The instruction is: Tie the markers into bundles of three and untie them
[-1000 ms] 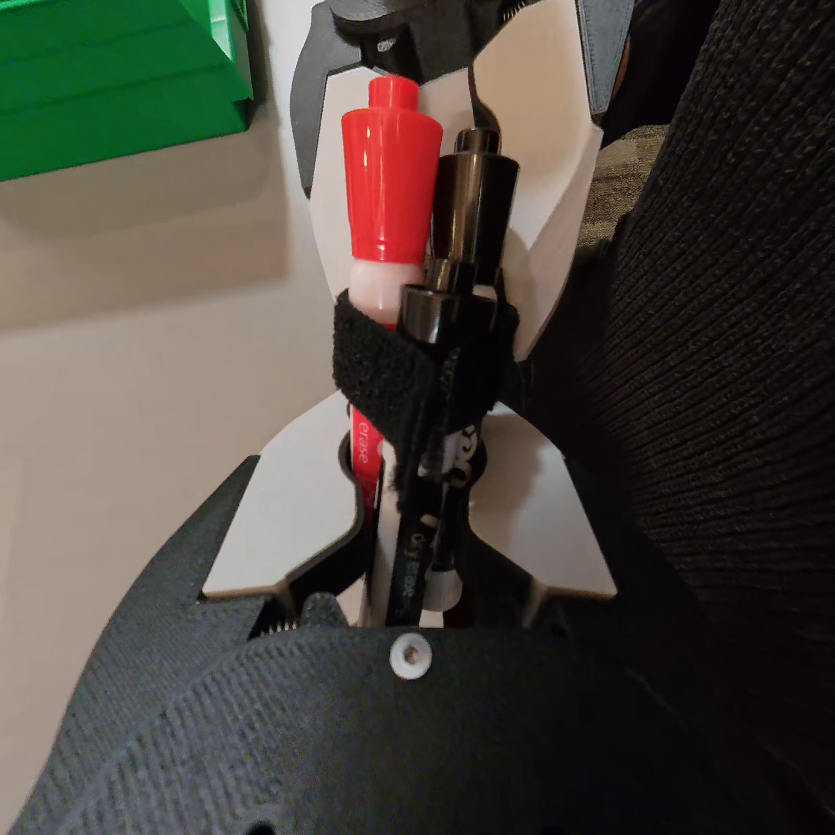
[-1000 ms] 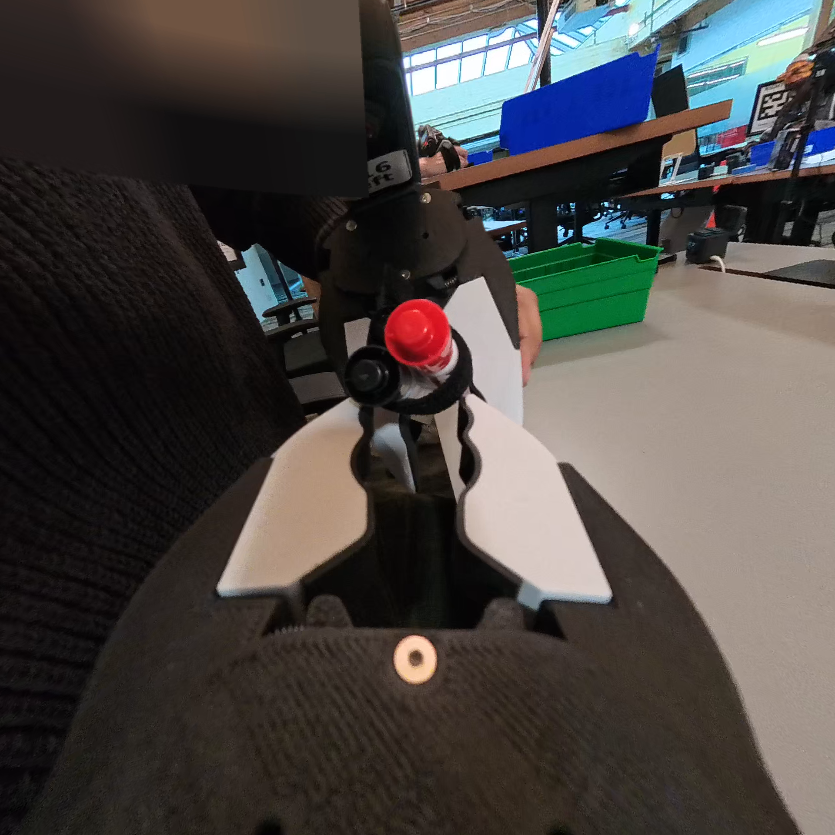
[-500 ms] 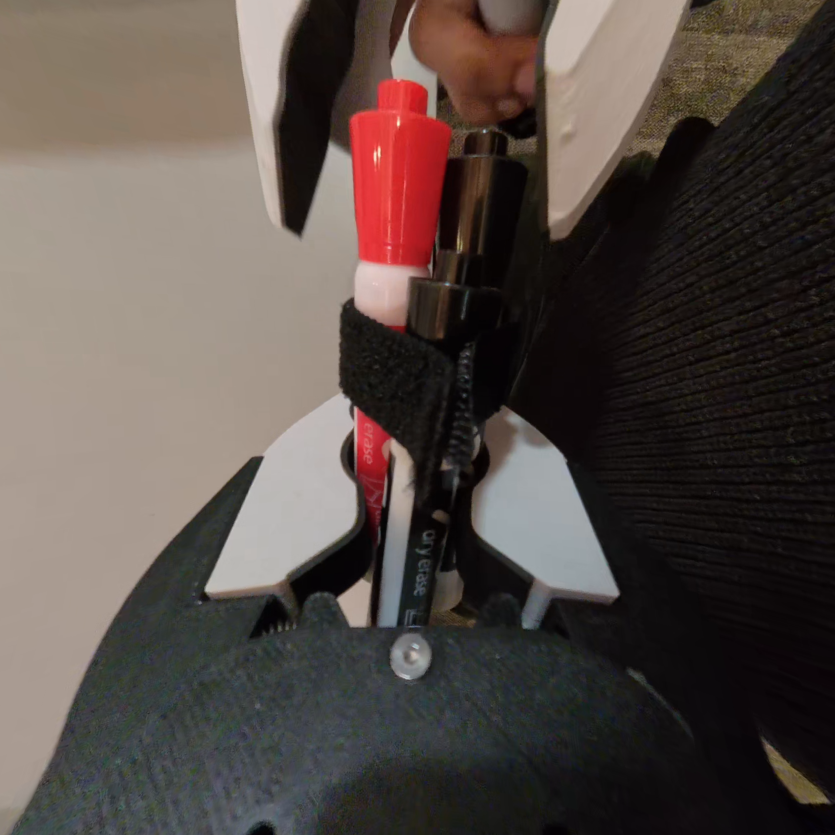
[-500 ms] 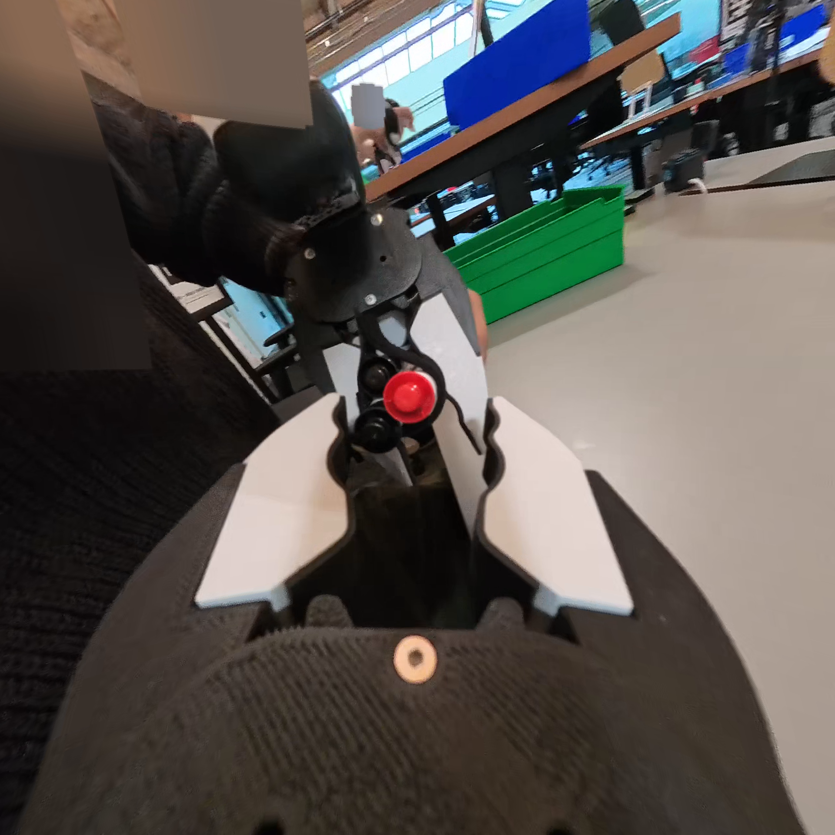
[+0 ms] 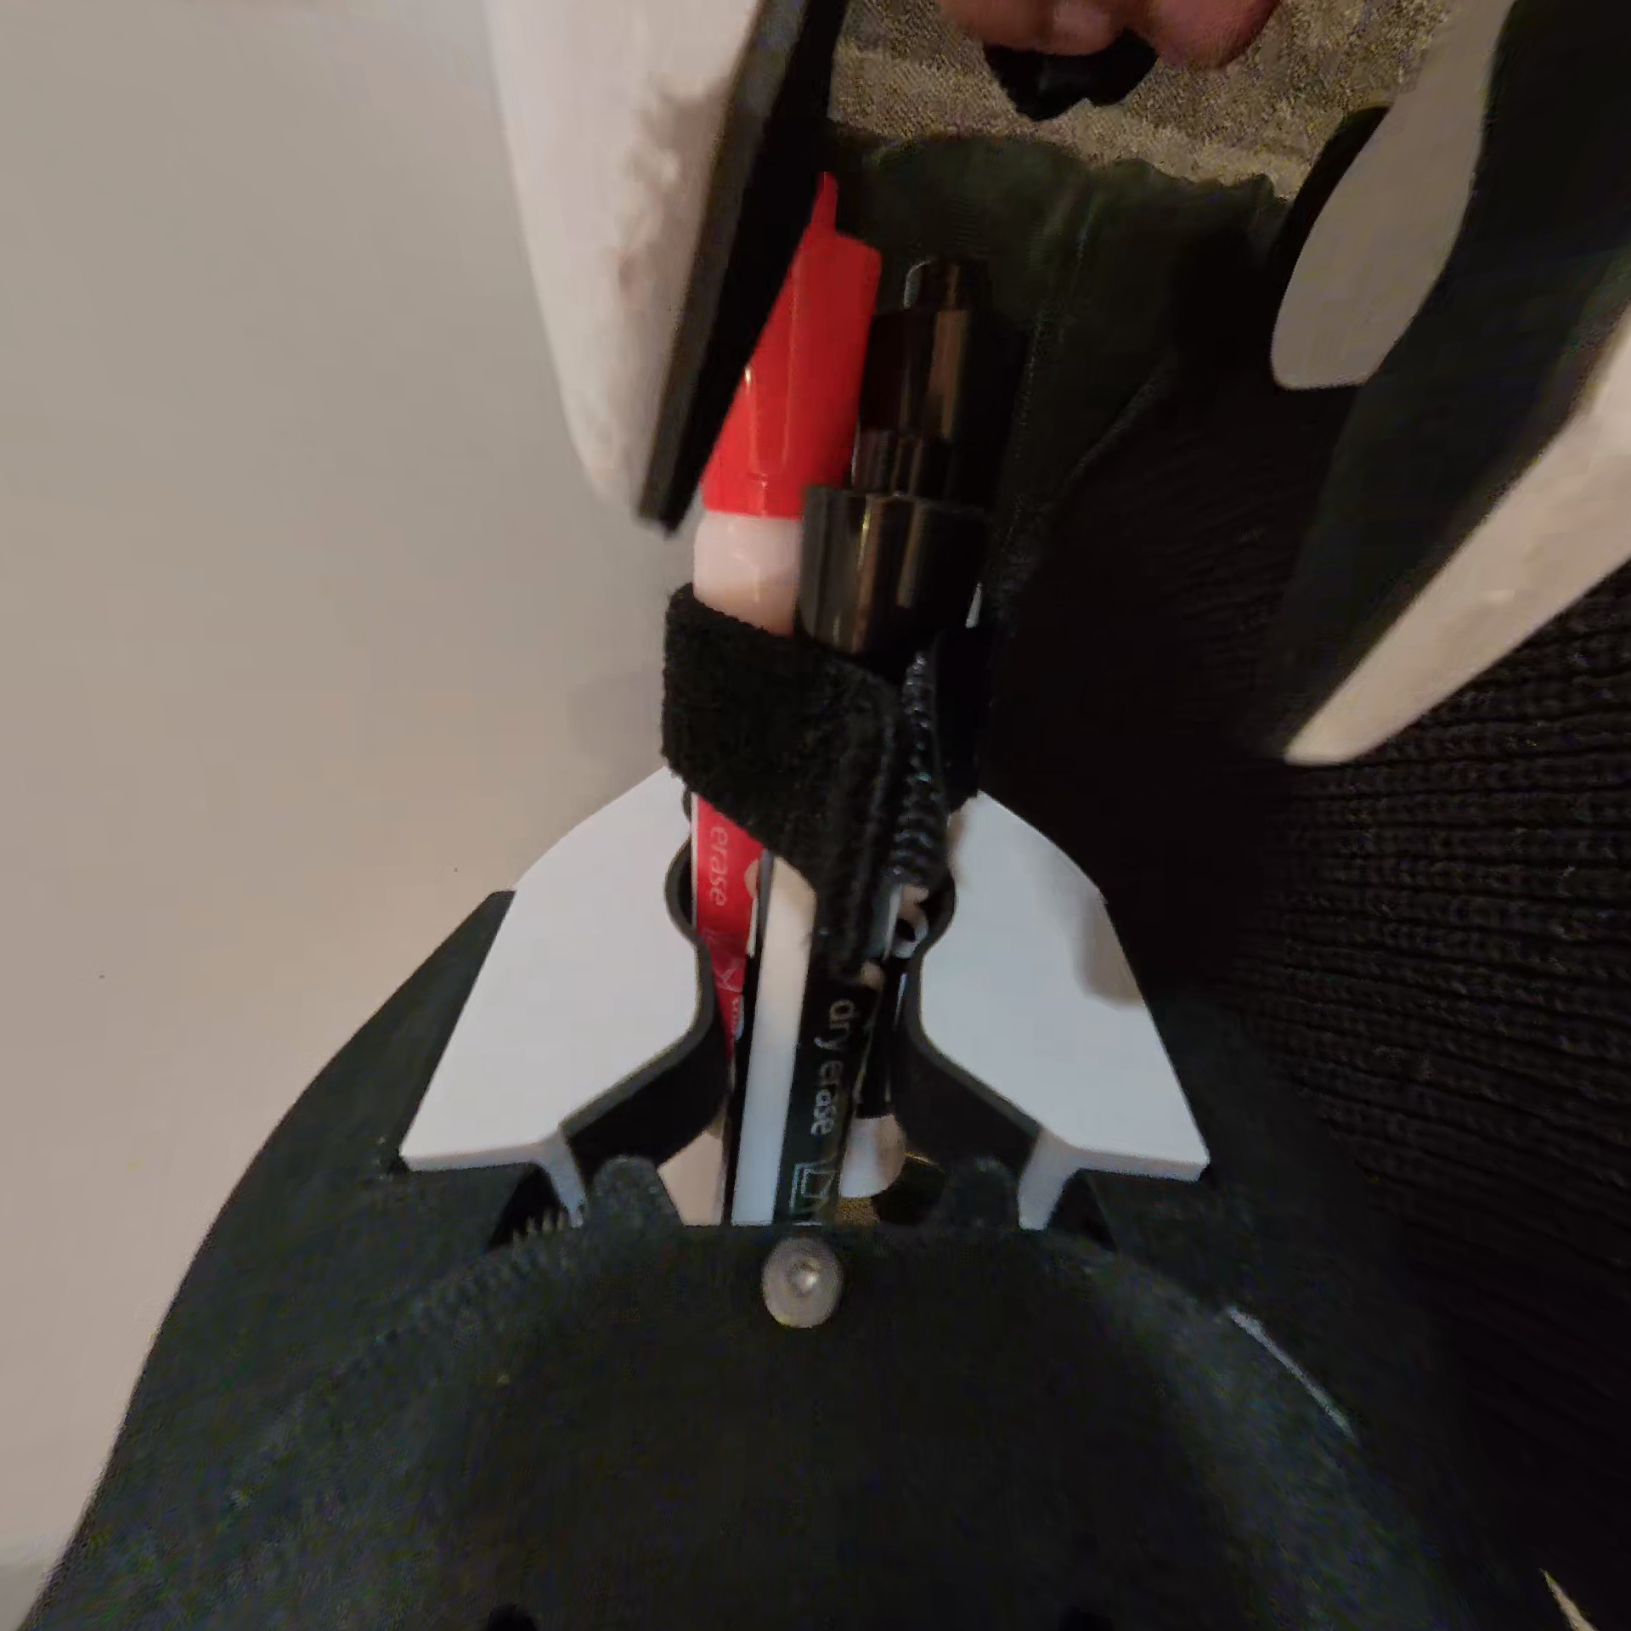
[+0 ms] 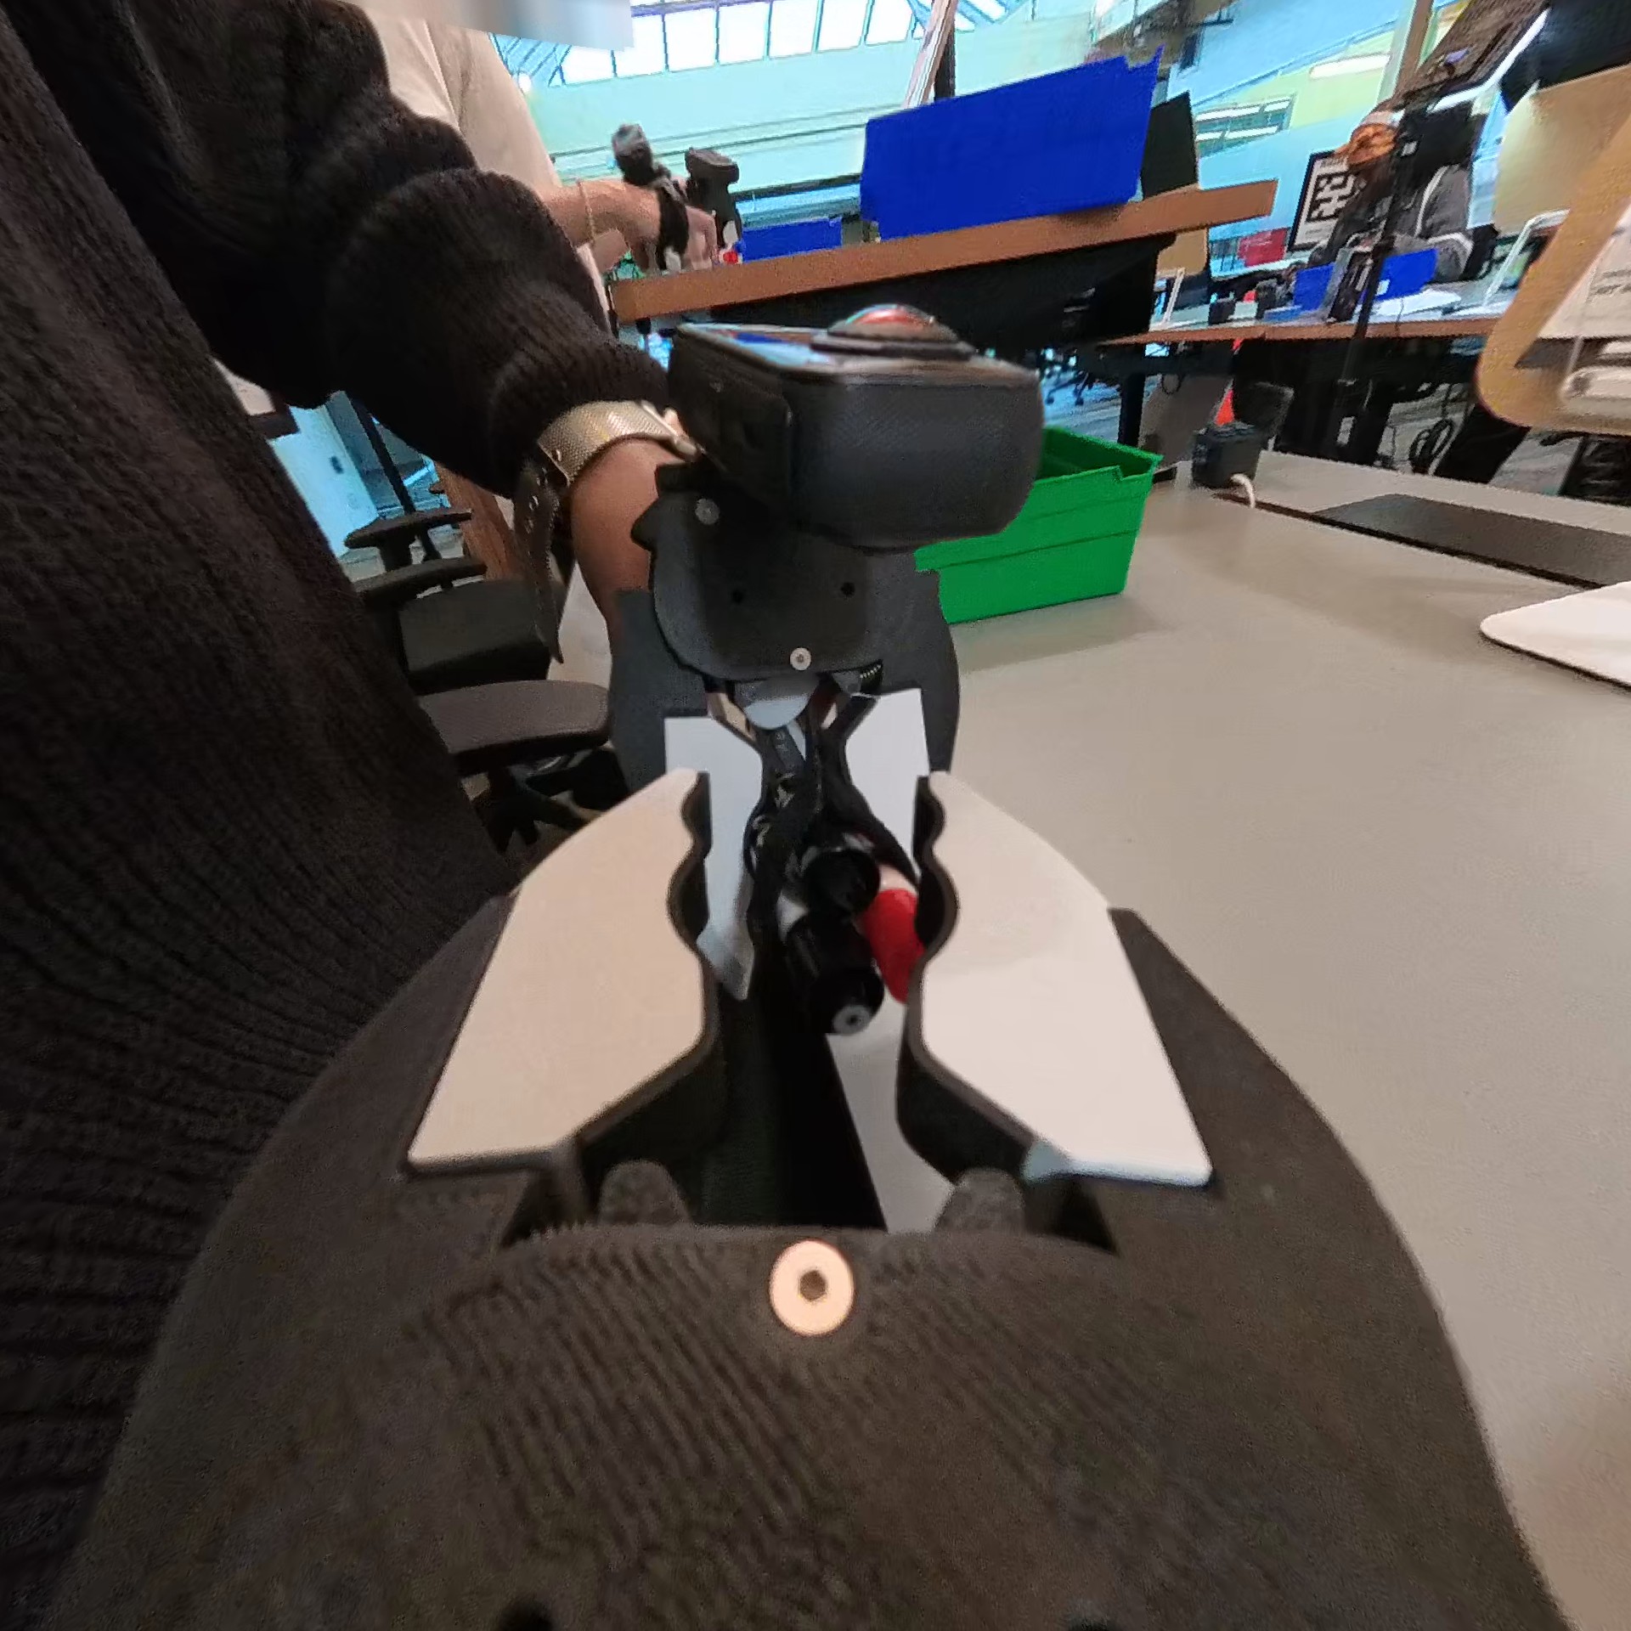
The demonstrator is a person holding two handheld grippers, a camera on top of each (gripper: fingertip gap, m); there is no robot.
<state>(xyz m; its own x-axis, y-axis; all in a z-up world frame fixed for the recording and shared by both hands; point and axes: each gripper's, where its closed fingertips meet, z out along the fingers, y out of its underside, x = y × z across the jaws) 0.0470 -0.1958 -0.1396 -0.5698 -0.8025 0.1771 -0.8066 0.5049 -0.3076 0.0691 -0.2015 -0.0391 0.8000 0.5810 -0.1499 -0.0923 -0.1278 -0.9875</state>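
While the marker bundle (image 5: 825, 547), one red and two black bound by a black strap (image 5: 777, 732), is clamped in the left gripper (image 5: 812, 891) jaws, it is held above the table (image 6: 1280, 794). Right gripper (image 6: 807, 891) jaws are set wide around the cap ends, with the red cap close against the right finger; contact cannot be told.

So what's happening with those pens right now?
Left tongs shut on marker bundle. Right tongs open around its caps. Black strap still wrapped. Nothing blocking.

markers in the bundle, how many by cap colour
red cap: 1
black caps: 2
total: 3 markers, wrapped by one black strap and held in the left gripper
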